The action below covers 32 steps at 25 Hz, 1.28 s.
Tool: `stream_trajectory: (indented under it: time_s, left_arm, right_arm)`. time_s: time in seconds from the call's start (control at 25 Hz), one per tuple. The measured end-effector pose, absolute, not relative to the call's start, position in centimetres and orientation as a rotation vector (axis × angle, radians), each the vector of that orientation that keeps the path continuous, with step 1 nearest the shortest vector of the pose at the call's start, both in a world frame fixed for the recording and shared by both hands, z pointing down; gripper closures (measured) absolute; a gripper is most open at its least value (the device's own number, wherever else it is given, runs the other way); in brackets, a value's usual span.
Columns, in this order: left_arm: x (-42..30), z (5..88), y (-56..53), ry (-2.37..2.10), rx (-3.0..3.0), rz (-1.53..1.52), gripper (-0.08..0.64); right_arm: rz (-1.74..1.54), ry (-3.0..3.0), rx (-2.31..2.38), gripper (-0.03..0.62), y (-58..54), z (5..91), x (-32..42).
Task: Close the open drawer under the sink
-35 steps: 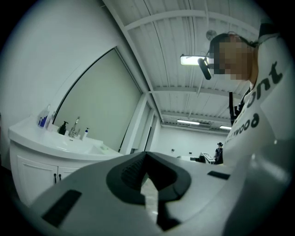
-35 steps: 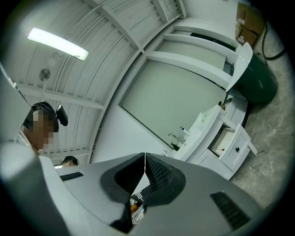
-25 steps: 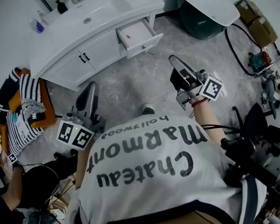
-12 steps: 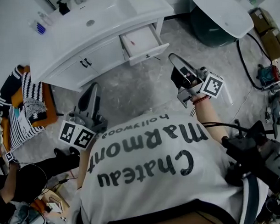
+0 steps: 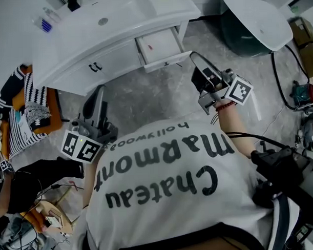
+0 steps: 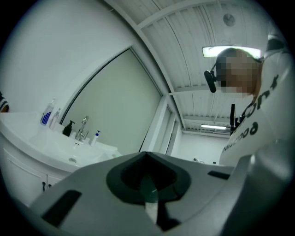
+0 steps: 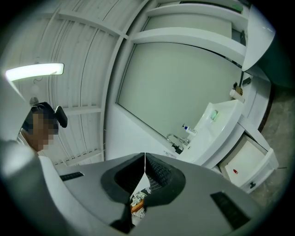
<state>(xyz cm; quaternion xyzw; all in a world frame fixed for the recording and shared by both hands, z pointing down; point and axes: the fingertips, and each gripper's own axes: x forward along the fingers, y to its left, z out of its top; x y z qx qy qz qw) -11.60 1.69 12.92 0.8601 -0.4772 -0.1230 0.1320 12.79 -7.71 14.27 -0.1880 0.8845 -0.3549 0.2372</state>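
The person stood over the grey floor [image 5: 145, 99] in a white shirt [image 5: 164, 188] with big dark letters; both arms were bent and held out in front, with a pair of tongs in each hand.

The left tongs [image 5: 100, 91] sat low on the left side and pointed flat toward the cabinet doors [image 5: 95, 67]; its two halves were pressed together with nothing between them; it looked parked there, out of the way, with no job to do yet.

The right tongs [image 5: 193, 55] was held farther forward on a straighter arm, with a red bracelet [image 5: 225, 107] at the wrist; it tipped up a little and aimed at the drawer [image 5: 161, 45]; its two halves were squeezed tight together too, and it carried nothing; closed tips make one blunt end, which is likely good for pushing a flat front; this hand was nearer the drawer, so it would likely do the pushing.

The drawer stuck out from the right end of the white cabinet, just under the worktop [image 5: 142, 17]; it was open, with a small red thing [image 5: 149, 47] lying inside; bare floor lay between it and the right tongs, so nothing touched it yet.

Past it, the sink [image 5: 102, 21] sat in the worktop, to the left of the drawer.
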Motion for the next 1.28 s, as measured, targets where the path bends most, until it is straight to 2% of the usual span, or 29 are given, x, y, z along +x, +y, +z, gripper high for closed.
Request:
stream_trajectory:
  time_s: [0.24,0.56,1.04,1.28]
  left_arm:
    - [-10.4,14.0,0.1,-1.404,2.45,-0.26,0.552]
    - [-9.0,18.6,0.1,-1.411,2.353,-0.147,0.552]
    - [-7.9,27.0,-8.9,-1.308,2.272,-0.103,0.552]
    - [-6.2,33.1,-12.4,-1.25,2.331,-0.012,0.552]
  right_arm:
    - [-1.014,2.416,-0.51,0.58,-9.8,15.0,13.5]
    - [-1.069,2.426,-0.704,0.58,-9.9,20.5,14.8]
    - [-1.147,2.607,-0.81,0.579,-15.0,31.4,12.6]
    - [-1.14,2.596,-0.936,0.578,-17.1,38.4,14.2]
